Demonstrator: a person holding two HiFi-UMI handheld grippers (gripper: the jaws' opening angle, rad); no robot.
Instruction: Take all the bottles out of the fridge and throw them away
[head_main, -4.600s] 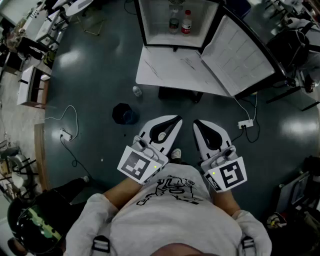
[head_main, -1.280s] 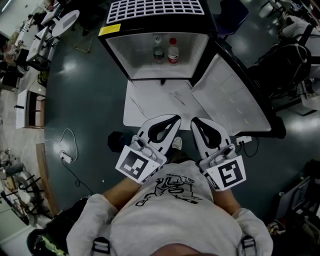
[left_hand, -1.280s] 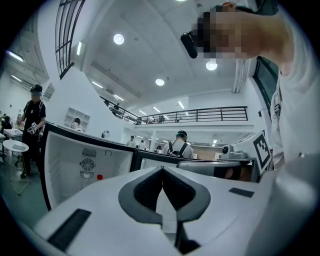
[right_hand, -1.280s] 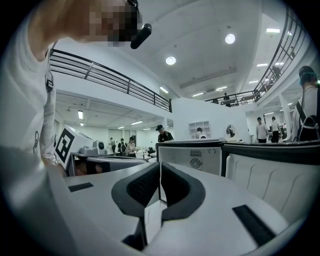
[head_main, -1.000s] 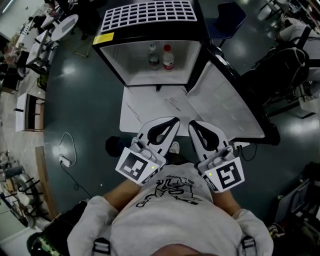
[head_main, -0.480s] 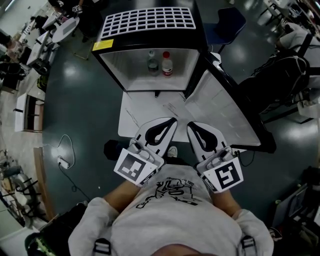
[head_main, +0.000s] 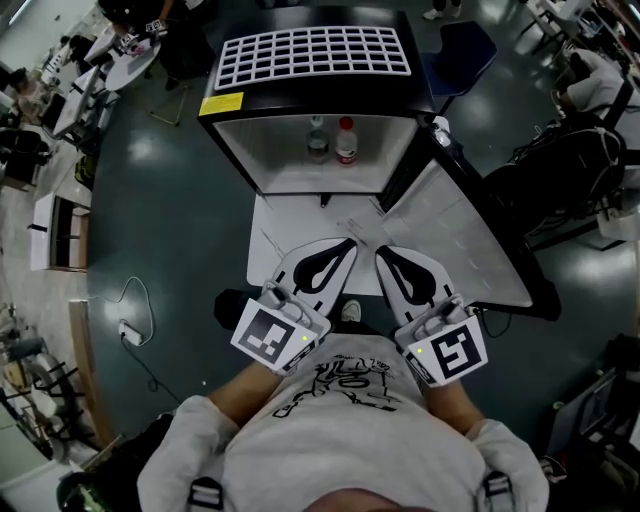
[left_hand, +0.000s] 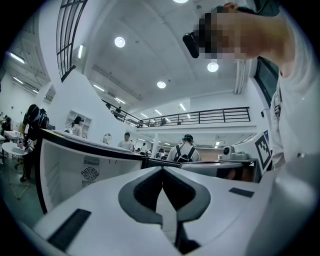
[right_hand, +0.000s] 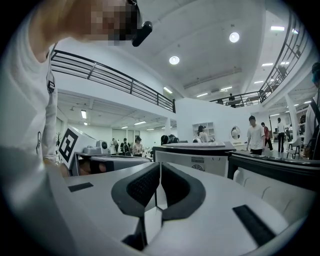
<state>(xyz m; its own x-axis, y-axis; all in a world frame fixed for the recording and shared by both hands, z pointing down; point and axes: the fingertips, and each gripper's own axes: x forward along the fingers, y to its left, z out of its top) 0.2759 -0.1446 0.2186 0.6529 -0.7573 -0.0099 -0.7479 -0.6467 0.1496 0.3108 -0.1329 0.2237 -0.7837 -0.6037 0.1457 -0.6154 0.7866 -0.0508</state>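
Left gripper (head_main: 343, 243): jaws pressed together, nothing between them. Right gripper (head_main: 381, 251) is the same - pads closed on each other, empty. Both are held close in front of the person's grey sweatshirt (head_main: 340, 440), side by side and just apart, tips aimed at the fridge (head_main: 230, 135), with their marker cubes nearest the chest.

Ahead of the tips lies the white counter (head_main: 285, 225), and the fridge stands on it with its door (head_main: 465, 235) swung wide to the right. The bottles are inside, upright at the back of the bare white compartment - the grey-cap bottle (head_main: 317, 139) on the left, the red-cap bottle (head_main: 346, 140) just beside it on the right. Neither gripper is near them.

On top of the fridge, a white grille (head_main: 315, 55). Around it is dark floor, with a cable (head_main: 135, 310) trailing off to the left.
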